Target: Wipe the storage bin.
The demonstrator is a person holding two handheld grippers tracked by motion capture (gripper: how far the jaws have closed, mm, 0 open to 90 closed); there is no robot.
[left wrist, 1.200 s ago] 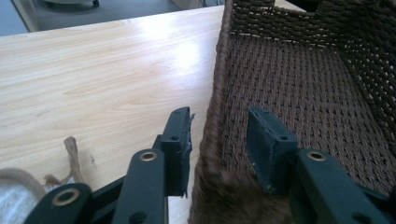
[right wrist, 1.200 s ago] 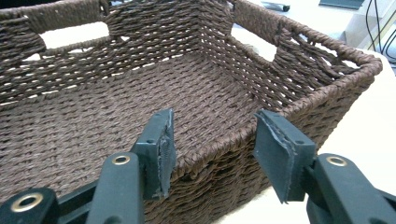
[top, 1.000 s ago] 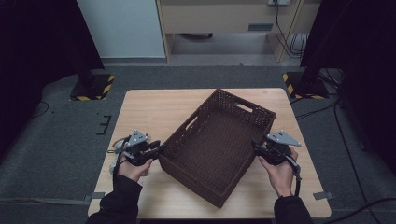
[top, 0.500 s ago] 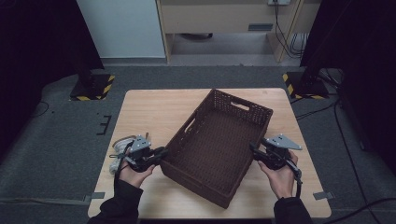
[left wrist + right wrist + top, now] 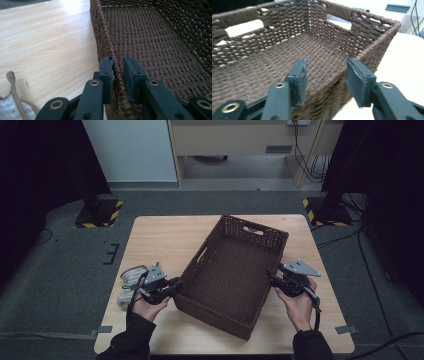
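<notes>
A: Start at the left gripper (image 5: 117,75). What has it got?

B: Its jaws have just been closing, and they now pinch the braided rim of the brown wicker basket (image 5: 155,42), one pad on the outer face of the long wall and one on the inner. So that side is gripped.

A: And the right gripper (image 5: 325,80)?

B: Its jaws stand about half open, straddling the rim of the opposite long wall near a corner. One pad sits over the inside of the basket, the other outside it, and there is a clear gap on the outer side. I'd say it has hold of nothing yet.

A: Where does the basket sit?

B: On the wooden bench (image 5: 165,235), turned at an angle, roughly in the middle and reaching toward the near edge. It looks empty; the woven floor is bare. In the high view the left gripper (image 5: 167,287) is at its near-left wall and the right gripper (image 5: 280,281) at its right wall.

A: Anything else nearby?

B: A pale cloth (image 5: 129,285) lies just to the left of the left hand, apart from the basket.

A: How far along, then?

B: Early, by my reading. One grip is made, the second needs closing, and any lifting or shifting of the basket is not yet done.
</notes>
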